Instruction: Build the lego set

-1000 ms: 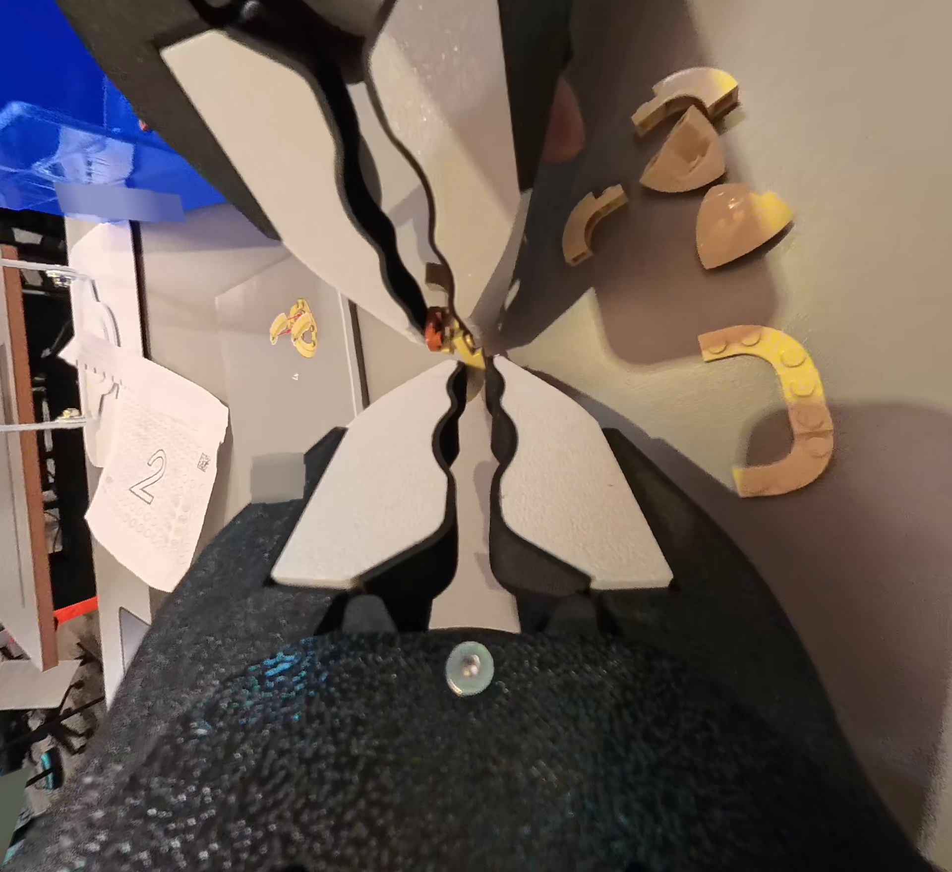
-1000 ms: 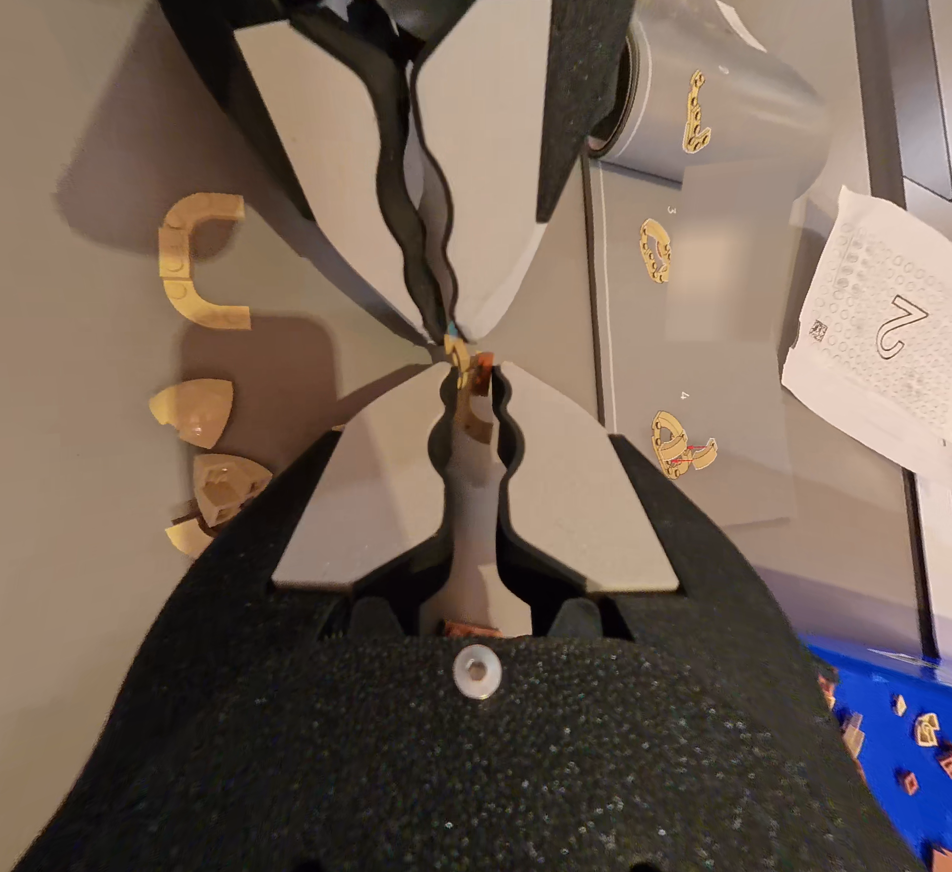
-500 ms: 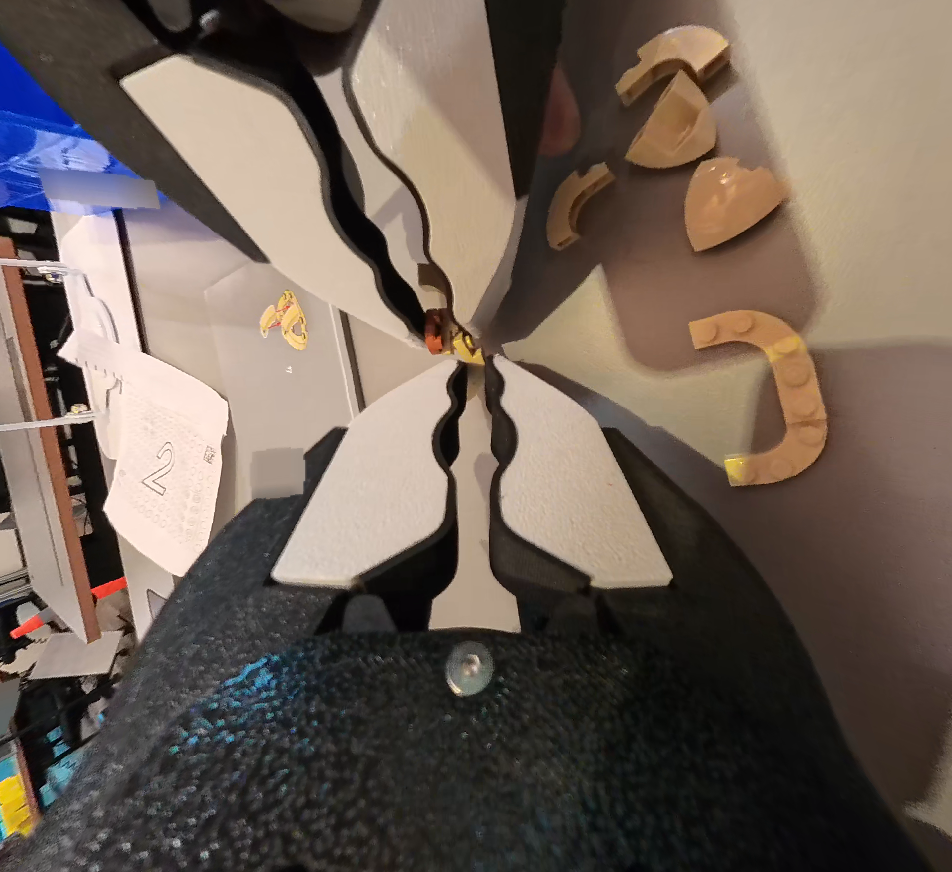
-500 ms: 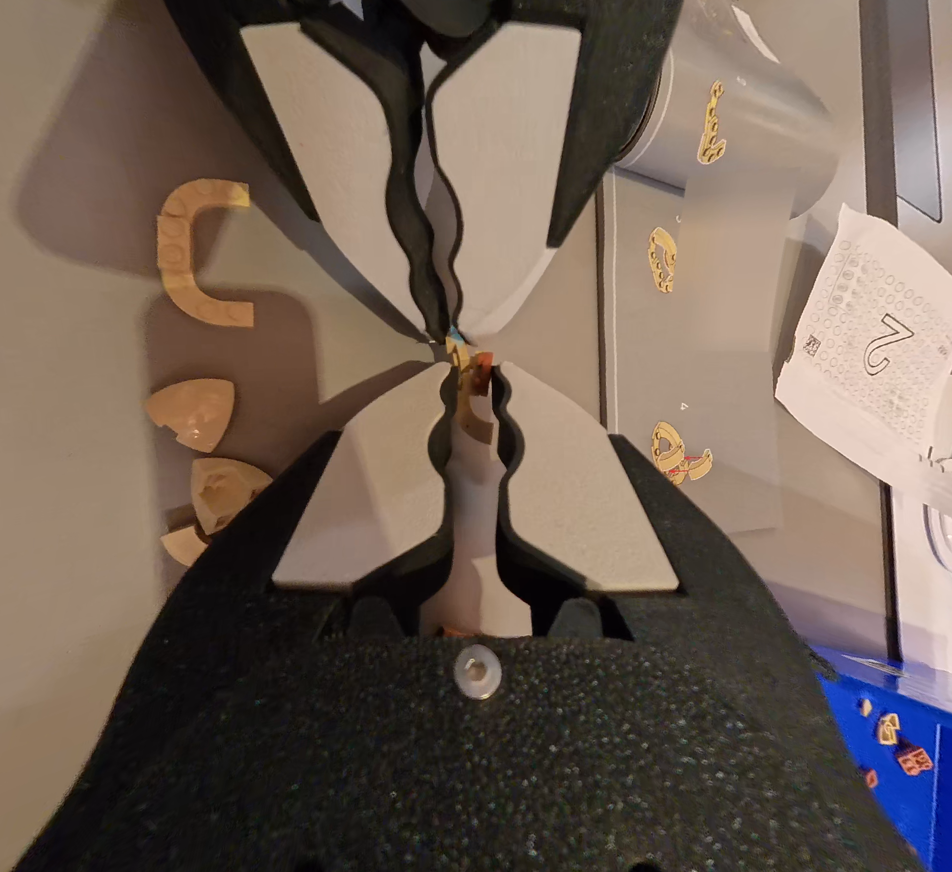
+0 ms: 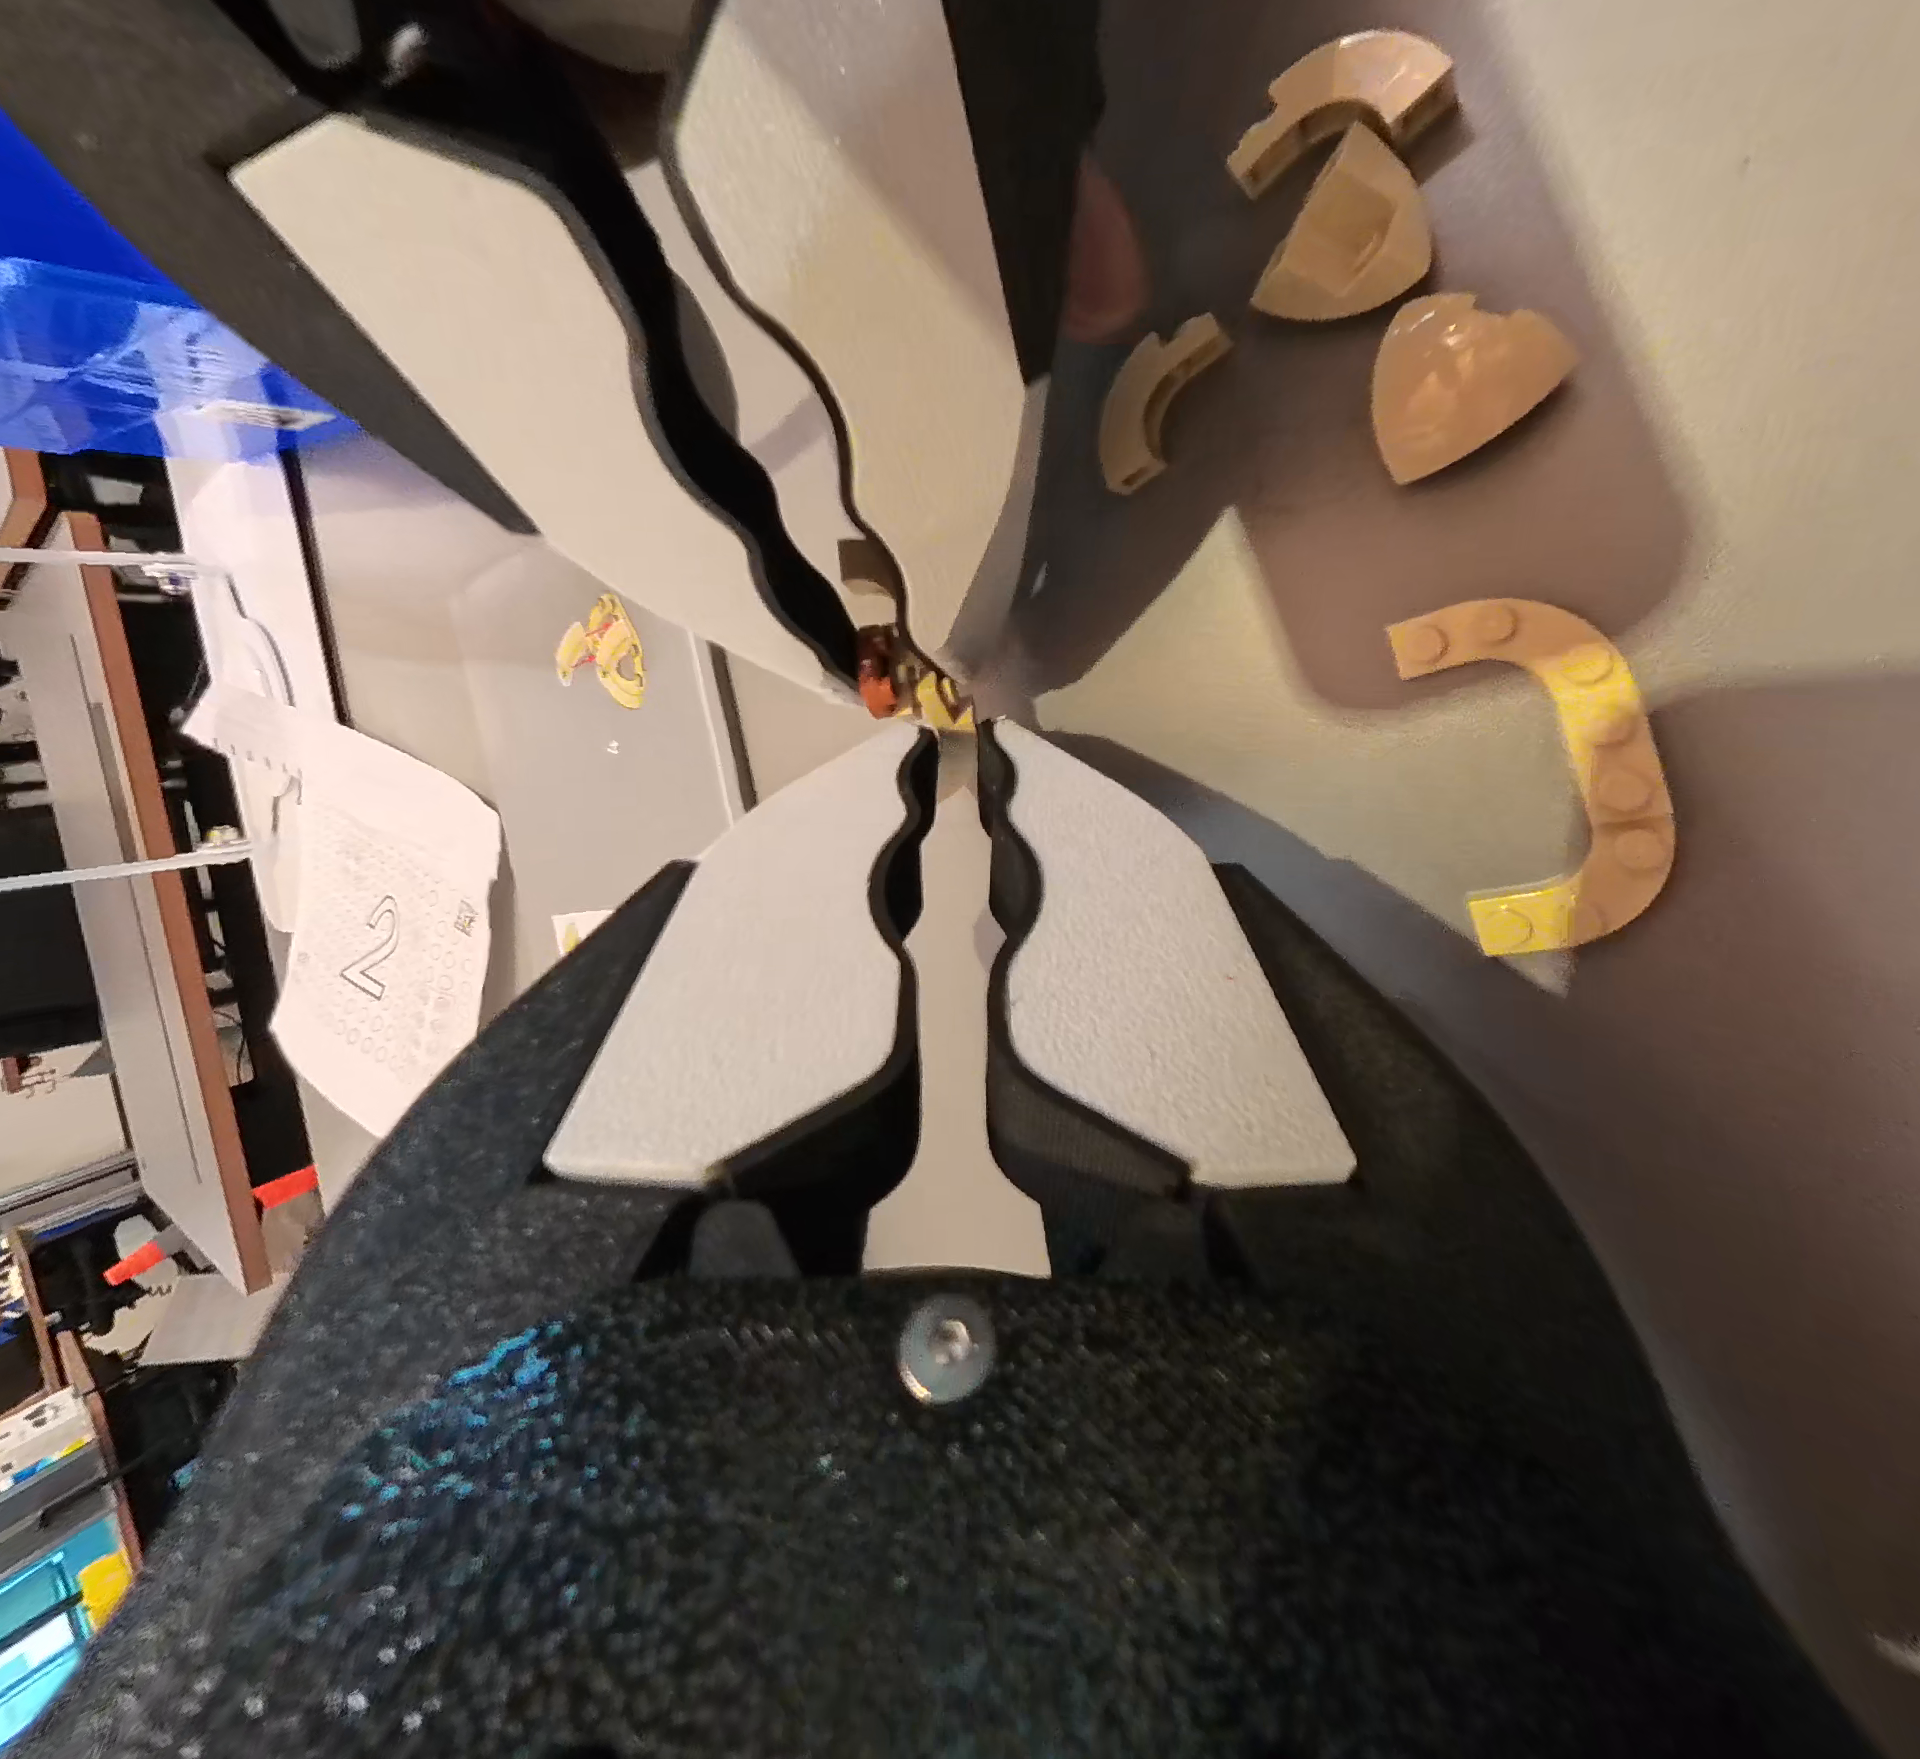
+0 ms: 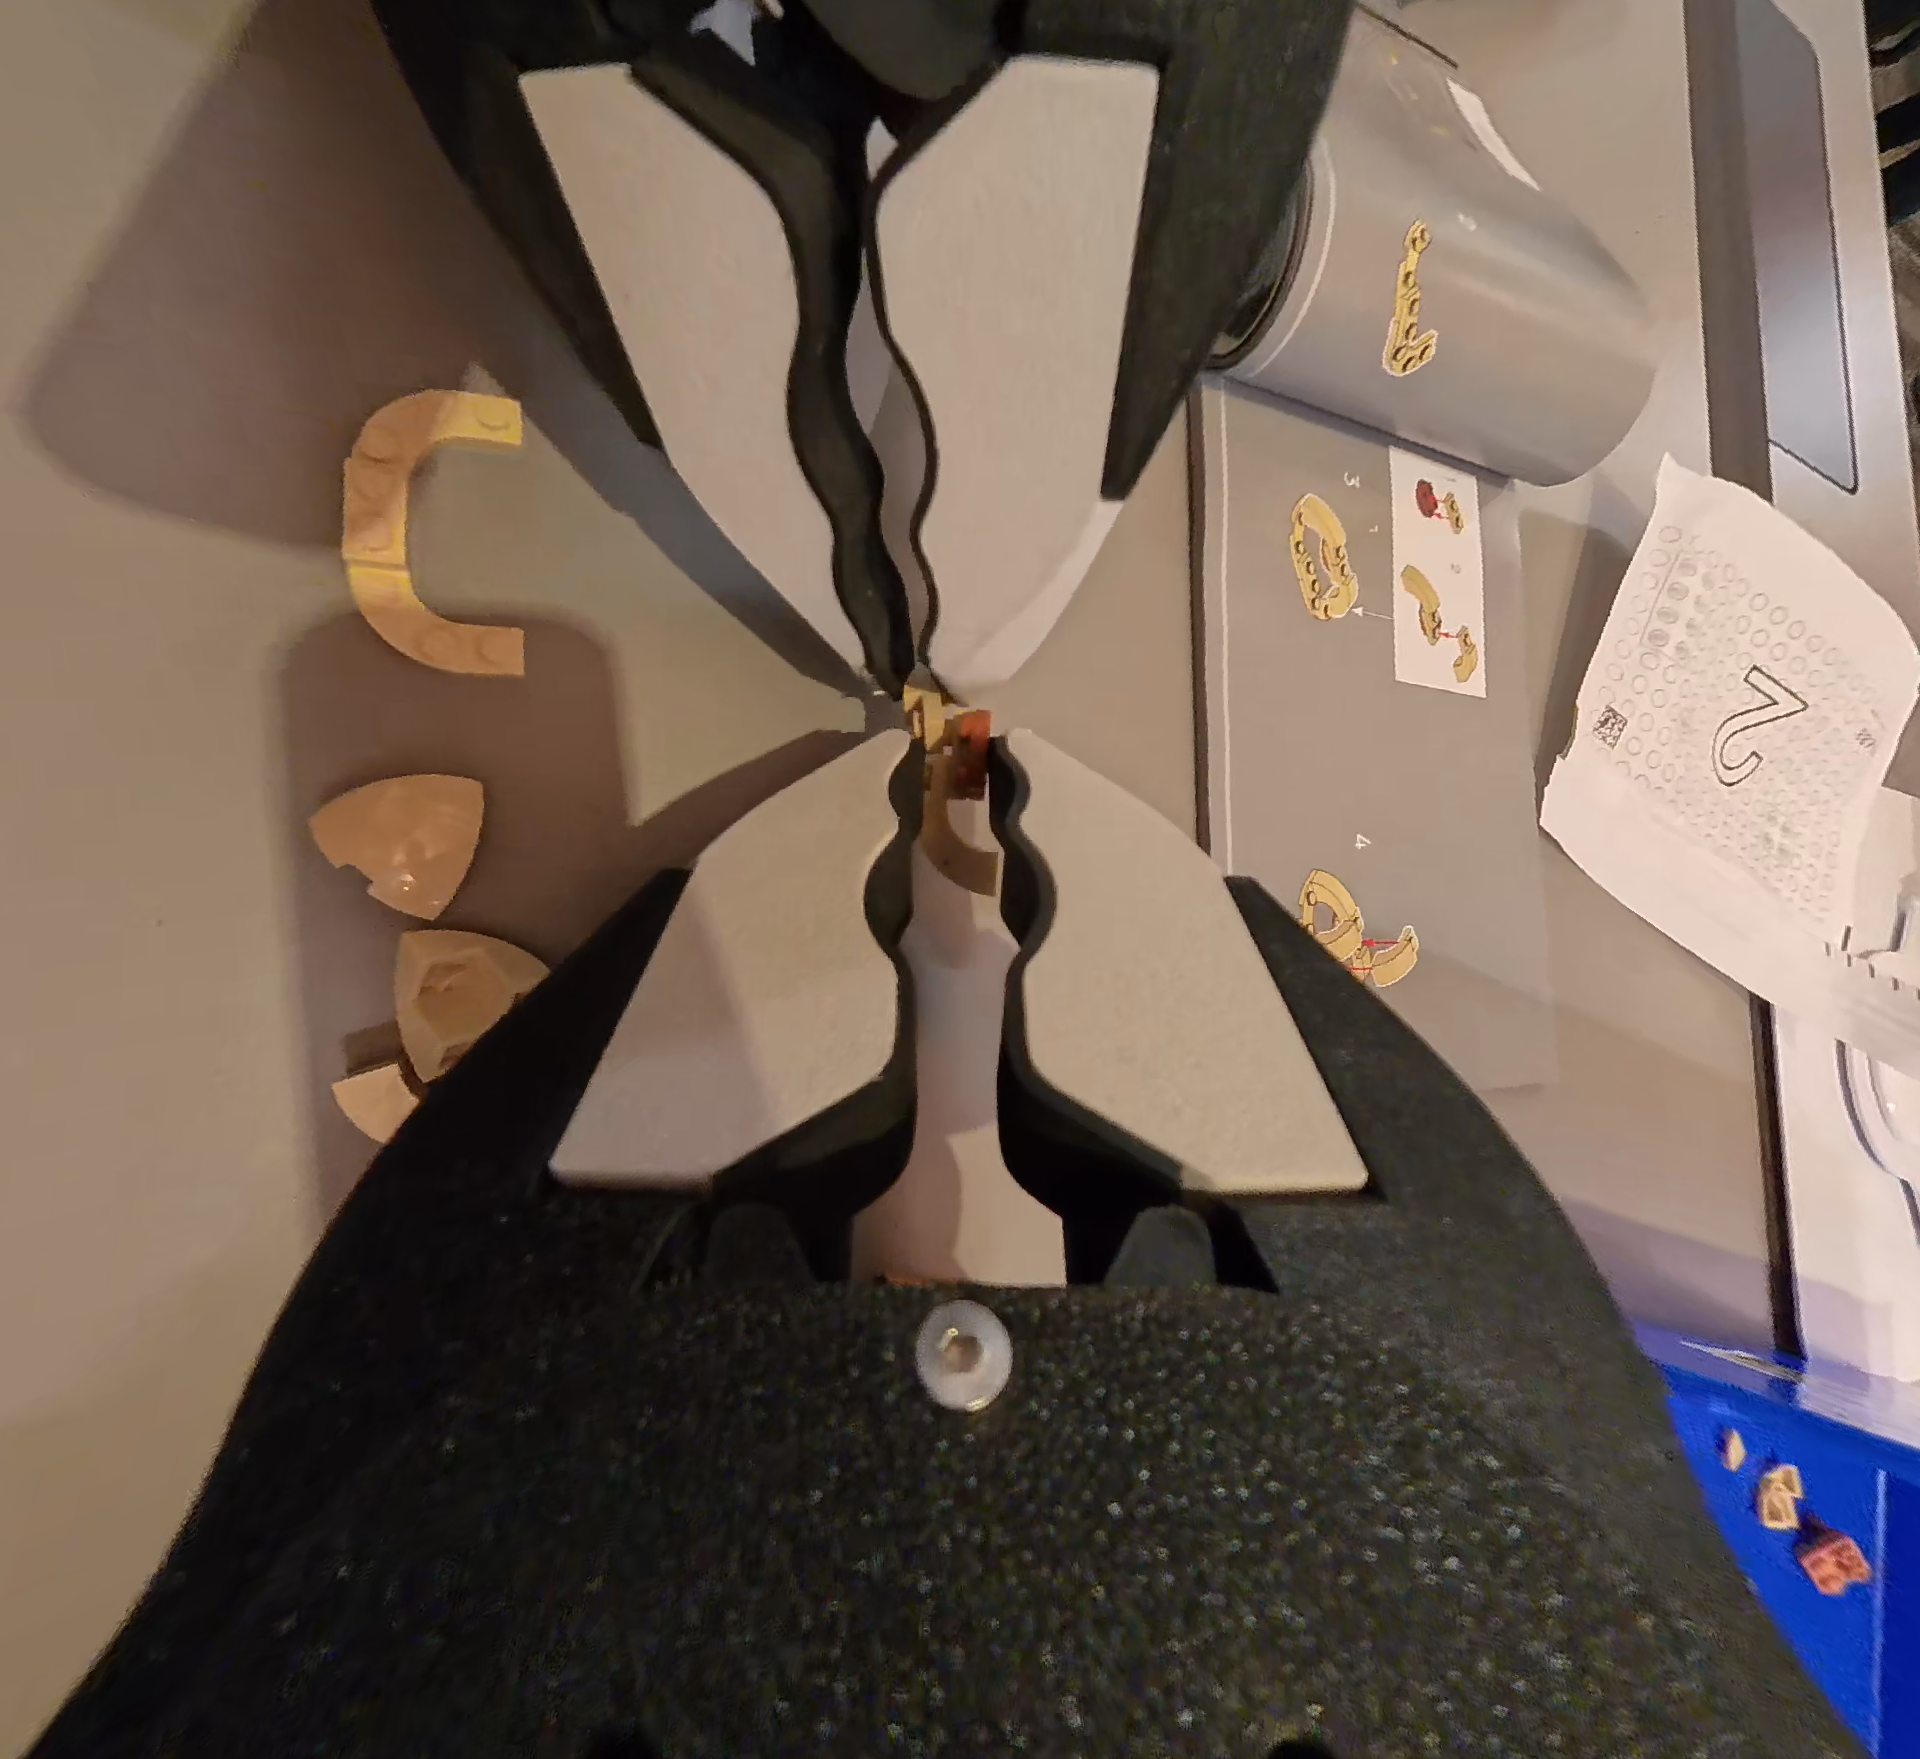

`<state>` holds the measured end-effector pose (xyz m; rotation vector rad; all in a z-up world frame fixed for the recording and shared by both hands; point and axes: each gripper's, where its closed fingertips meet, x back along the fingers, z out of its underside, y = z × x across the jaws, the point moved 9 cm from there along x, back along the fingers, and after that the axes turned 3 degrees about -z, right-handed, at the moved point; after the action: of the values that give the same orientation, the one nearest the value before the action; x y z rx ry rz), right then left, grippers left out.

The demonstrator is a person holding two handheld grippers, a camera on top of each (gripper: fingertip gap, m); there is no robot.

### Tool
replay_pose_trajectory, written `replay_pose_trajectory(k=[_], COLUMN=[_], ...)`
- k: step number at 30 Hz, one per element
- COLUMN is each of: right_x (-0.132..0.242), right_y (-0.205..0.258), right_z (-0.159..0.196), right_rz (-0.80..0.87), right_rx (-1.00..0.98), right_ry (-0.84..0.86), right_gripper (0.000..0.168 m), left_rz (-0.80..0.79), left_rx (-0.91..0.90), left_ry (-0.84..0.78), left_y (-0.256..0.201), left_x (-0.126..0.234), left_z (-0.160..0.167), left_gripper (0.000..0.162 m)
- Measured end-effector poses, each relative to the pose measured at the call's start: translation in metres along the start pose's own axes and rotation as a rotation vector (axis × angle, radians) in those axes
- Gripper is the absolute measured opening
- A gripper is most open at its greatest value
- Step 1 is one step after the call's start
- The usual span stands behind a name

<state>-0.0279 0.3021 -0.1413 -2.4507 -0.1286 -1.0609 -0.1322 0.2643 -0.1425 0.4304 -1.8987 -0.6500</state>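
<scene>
Left tongs (image 5: pixel 948 735): clenched on tan piece (image 5: pixel 940 696), tip to tip with right tongs.
Right tongs (image 6: pixel 951 741): clenched on curved tan piece (image 6: pixel 951 831) with red-brown stud (image 6: pixel 974 745).
Joint: held above desk (image 6: pixel 156 255), between both tips.
Arch (image 5: pixel 1590 774): on desk, right.

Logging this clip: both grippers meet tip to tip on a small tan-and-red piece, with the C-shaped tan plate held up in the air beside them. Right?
Not quite. The C-shaped plate lies loose on the table, held by neither gripper, as the right wrist view shows. The left gripper and right gripper do meet on the small piece.
</scene>
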Motion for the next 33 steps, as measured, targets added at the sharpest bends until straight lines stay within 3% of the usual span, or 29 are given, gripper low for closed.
replay_pose_trajectory(k=[15, 21, 27, 33], right_x=[0.009, 0.022, 0.032, 0.034], right_y=[-0.008, -0.016, -0.021, -0.019], right_z=[0.0, -0.001, -0.003, -0.007], right_rz=[0.013, 0.01, 0.026, 0.064], right_rx=[-0.068, -0.146, -0.183, -0.145], right_ry=[-0.103, -0.24, -0.334, -0.355], right_gripper=[0.011, 0.011, 0.011, 0.011], left_rz=[-0.009, 0.012, 0.268, 0.489], left_rx=[0.116, 0.323, 0.678, 0.93], left_ry=[-0.15, -0.343, -0.524, -0.598], left_y=[0.011, 0.027, 0.037, 0.039], left_x=[0.01, 0.025, 0.025, 0.021], left_z=[0.009, 0.023, 0.039, 0.044], left_gripper=[0.014, 0.026, 0.03, 0.027])
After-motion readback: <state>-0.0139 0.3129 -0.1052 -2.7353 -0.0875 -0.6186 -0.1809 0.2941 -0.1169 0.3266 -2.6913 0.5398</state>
